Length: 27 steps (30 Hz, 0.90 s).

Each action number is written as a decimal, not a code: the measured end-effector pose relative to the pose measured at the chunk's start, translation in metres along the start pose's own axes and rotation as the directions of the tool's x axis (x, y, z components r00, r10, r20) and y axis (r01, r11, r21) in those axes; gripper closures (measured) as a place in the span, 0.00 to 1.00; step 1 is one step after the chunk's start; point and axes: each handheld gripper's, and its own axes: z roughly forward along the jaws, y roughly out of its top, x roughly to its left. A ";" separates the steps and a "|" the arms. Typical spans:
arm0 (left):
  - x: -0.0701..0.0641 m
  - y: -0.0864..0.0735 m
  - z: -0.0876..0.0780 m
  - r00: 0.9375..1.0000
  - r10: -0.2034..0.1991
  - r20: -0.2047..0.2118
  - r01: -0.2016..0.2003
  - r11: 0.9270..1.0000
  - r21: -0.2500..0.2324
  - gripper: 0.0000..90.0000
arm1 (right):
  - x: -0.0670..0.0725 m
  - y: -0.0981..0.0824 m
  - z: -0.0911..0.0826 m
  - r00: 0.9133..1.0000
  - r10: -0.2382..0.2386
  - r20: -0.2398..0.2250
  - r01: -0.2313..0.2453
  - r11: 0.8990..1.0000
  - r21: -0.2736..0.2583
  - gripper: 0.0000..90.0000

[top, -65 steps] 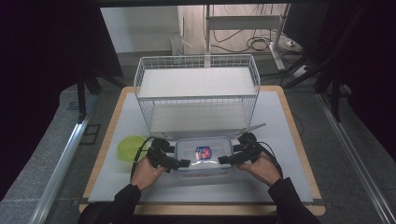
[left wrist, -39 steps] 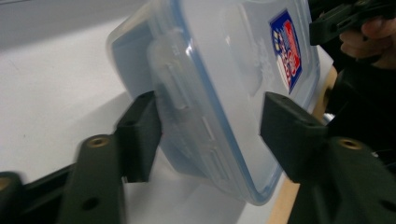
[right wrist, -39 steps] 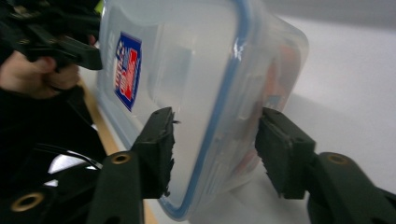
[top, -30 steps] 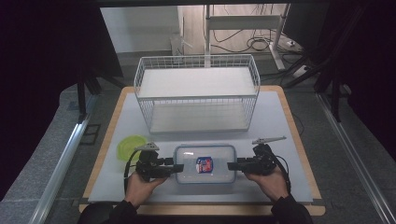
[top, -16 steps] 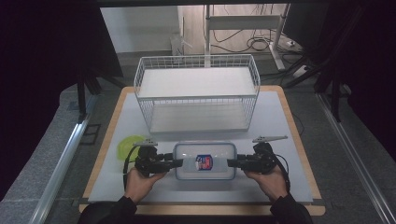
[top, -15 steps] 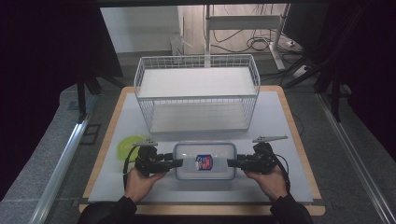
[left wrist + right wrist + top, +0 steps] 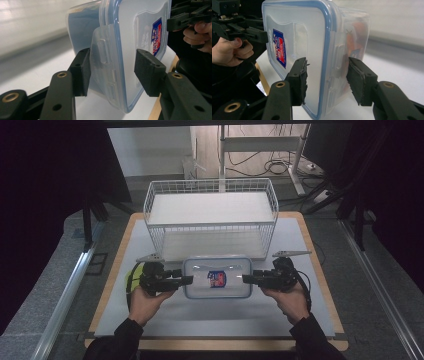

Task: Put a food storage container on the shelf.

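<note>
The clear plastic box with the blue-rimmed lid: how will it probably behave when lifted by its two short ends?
The plastic box looks rigid, so it should hardly sag between the left gripper and right gripper. Its smooth walls and hinged flap may slip. It appears nearly empty, so likely light, and it could tilt.

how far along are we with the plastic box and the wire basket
Done: the lidded plastic box is gripped at both short ends, left gripper and right gripper each clamped on a side latch. In hand: the box is held between them in front of the wire basket. Left, probably: carrying it into the basket and letting go.
</note>
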 end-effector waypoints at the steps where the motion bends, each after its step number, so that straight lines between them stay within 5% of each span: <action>1: 0.000 0.003 -0.001 1.000 0.002 0.000 -0.002 1.000 -0.002 0.54 | 0.000 0.004 0.000 1.000 -0.004 0.000 0.004 1.000 -0.002 0.57; 27: 0.008 0.084 -0.035 0.999 0.023 -0.037 -0.025 0.998 -0.062 0.54 | 0.012 0.094 -0.006 0.998 -0.055 -0.004 0.055 0.996 -0.065 0.57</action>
